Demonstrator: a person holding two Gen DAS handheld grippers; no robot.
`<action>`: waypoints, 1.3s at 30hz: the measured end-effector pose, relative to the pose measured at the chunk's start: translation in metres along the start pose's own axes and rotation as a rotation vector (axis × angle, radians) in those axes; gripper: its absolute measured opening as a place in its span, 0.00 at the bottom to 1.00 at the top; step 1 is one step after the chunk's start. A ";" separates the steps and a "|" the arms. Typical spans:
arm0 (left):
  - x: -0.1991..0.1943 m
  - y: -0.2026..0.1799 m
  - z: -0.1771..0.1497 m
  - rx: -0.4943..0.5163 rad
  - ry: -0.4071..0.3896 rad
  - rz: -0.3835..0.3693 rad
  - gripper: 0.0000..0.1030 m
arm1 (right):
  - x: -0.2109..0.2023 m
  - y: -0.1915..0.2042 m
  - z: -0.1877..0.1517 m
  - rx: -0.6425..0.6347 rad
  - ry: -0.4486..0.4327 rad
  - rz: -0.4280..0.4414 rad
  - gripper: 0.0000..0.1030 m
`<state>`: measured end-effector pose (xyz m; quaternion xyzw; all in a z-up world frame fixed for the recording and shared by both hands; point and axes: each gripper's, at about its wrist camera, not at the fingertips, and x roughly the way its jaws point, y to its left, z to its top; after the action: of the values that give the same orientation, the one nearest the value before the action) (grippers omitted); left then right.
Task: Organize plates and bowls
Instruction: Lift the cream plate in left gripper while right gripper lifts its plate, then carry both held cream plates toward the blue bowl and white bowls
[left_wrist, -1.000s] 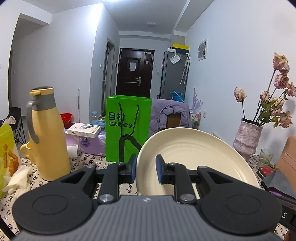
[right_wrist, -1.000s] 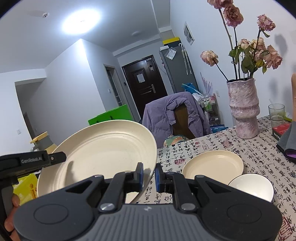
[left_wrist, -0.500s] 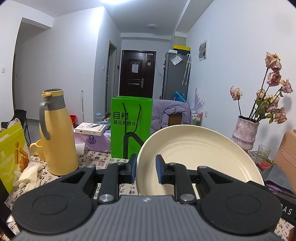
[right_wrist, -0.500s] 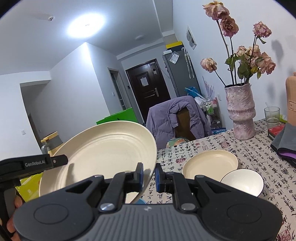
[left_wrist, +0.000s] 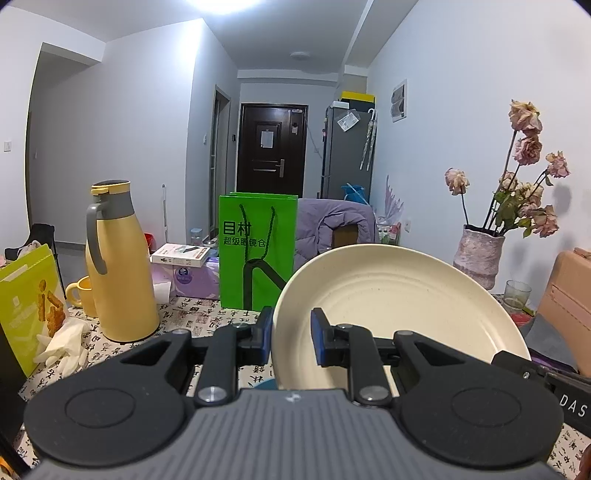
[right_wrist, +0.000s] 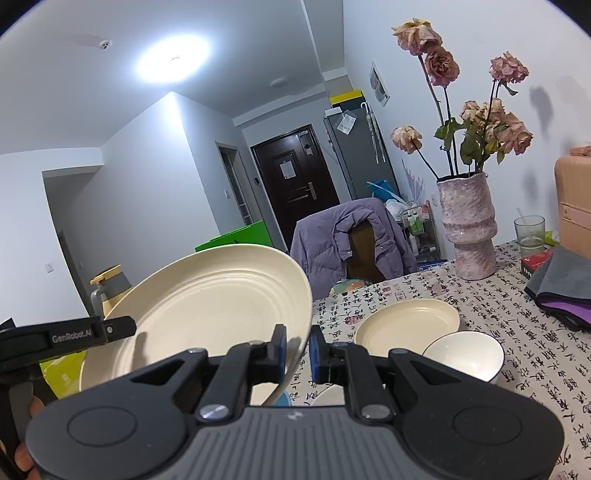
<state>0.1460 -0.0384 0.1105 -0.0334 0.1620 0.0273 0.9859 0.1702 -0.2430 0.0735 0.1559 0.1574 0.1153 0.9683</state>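
Observation:
A large cream plate (left_wrist: 399, 314) is held tilted above the table between both grippers. My left gripper (left_wrist: 291, 336) is shut on its left rim. My right gripper (right_wrist: 297, 350) is shut on its right rim, and in the right wrist view the plate (right_wrist: 214, 314) fills the left. The left gripper's black body (right_wrist: 74, 336) shows at the plate's far edge there. On the patterned tablecloth lie a second cream plate (right_wrist: 406, 326) and, just in front of it, a white bowl (right_wrist: 465, 354).
On the left stand a yellow thermos jug (left_wrist: 118, 266), a yellow mug (left_wrist: 79, 293) and a green paper bag (left_wrist: 258, 251). A pink vase of dried roses (right_wrist: 469, 229), a glass (right_wrist: 530, 236) and a folded grey cloth (right_wrist: 561, 291) sit right. A chair with a purple jacket (right_wrist: 354, 243) stands behind the table.
Both grippers have drawn back together with the plate held between them, so the table's far things look smaller. Neither grip has changed.

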 end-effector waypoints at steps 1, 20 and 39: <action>-0.002 -0.001 -0.001 -0.001 0.001 -0.004 0.20 | -0.003 -0.001 -0.001 0.000 -0.002 -0.001 0.12; -0.036 -0.016 -0.027 0.009 0.004 -0.007 0.20 | -0.035 -0.012 -0.016 -0.002 -0.002 -0.011 0.12; -0.047 -0.018 -0.056 0.008 0.047 -0.005 0.20 | -0.060 -0.024 -0.042 -0.006 0.024 -0.011 0.12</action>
<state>0.0853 -0.0625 0.0734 -0.0306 0.1849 0.0235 0.9820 0.1049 -0.2704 0.0436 0.1509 0.1695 0.1124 0.9674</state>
